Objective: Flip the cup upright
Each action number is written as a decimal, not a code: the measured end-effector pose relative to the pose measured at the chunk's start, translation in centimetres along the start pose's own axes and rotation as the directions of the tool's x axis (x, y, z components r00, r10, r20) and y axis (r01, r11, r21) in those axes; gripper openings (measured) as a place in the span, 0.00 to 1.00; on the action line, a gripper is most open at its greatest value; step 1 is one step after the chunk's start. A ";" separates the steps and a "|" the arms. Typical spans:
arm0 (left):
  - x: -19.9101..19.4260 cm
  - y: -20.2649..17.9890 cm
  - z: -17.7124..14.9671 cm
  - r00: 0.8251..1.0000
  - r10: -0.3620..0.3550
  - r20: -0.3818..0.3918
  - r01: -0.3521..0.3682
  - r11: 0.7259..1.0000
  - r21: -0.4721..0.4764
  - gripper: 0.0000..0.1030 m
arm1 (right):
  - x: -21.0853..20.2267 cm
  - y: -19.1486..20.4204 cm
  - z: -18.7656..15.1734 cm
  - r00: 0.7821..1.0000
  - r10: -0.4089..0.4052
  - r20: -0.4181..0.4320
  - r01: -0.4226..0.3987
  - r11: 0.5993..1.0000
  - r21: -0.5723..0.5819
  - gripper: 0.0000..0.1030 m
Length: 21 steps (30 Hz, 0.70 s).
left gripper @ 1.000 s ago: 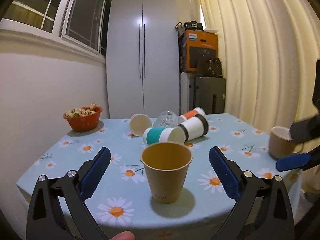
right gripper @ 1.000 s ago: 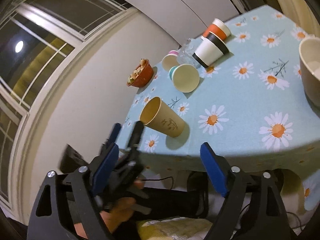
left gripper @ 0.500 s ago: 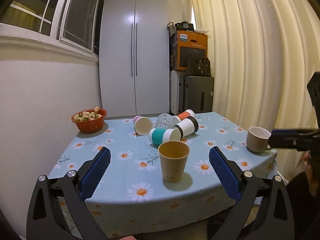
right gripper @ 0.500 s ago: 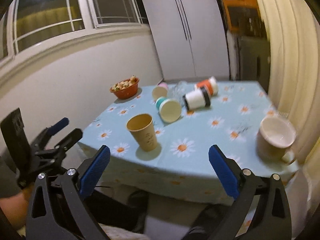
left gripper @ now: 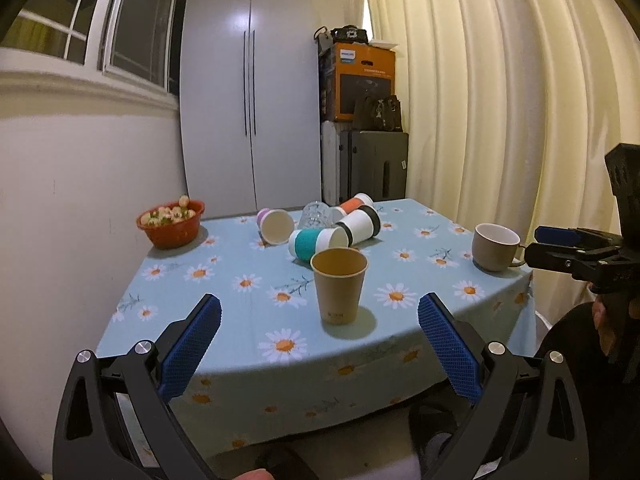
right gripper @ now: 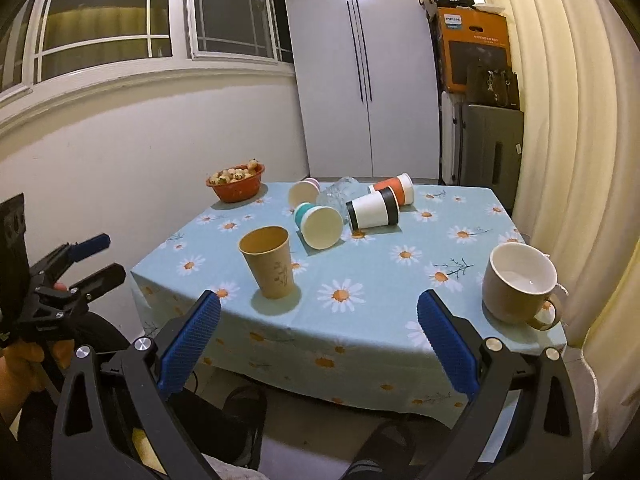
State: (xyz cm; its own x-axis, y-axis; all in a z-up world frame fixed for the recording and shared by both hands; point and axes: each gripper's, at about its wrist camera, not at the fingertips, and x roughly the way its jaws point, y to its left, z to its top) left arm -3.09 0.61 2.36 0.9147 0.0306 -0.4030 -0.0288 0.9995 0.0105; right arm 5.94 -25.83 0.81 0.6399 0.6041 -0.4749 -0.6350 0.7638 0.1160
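Note:
A brown paper cup (left gripper: 339,285) stands upright near the table's front edge; it also shows in the right wrist view (right gripper: 269,262). My left gripper (left gripper: 319,346) is open and empty, held back off the table in front of the cup. My right gripper (right gripper: 318,346) is open and empty, also back from the table edge. Each gripper shows in the other's view, the right one (left gripper: 576,254) at the far right and the left one (right gripper: 76,264) at the far left.
Several cups lie on their sides at mid-table: teal (left gripper: 316,242), black-banded white (left gripper: 360,224), orange (left gripper: 354,203), pink (left gripper: 274,224), plus a clear glass (left gripper: 314,215). A beige mug (left gripper: 494,246) stands right. An orange bowl (left gripper: 172,224) sits at the back left.
Both grippers have drawn back from the table, so the cup looks smaller and farther. The right gripper swung from a tilted view to level. The brown cup has not moved.

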 end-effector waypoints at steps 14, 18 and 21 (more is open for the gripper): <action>0.4 0.3 -0.7 1.000 0.006 -0.016 -0.007 1.000 -0.023 0.94 | -0.1 1.1 -0.8 0.999 -0.036 0.002 0.036 0.998 -0.054 0.95; 0.5 0.4 -0.7 1.000 0.010 -0.021 -0.010 0.999 -0.034 0.94 | 0.0 1.0 -0.8 0.999 -0.035 0.000 0.035 0.998 -0.053 0.95; 0.5 0.5 -0.7 1.000 0.012 -0.022 -0.013 0.999 -0.040 0.94 | 0.0 1.0 -0.8 0.999 -0.036 -0.005 0.036 0.998 -0.053 0.95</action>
State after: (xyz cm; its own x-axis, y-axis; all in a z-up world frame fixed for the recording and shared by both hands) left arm -2.93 1.15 1.54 0.9051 0.0426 -0.4230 -0.0567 0.9982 -0.0208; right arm 4.95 -25.21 0.25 0.6605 0.5747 -0.4832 -0.6336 0.7719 0.0521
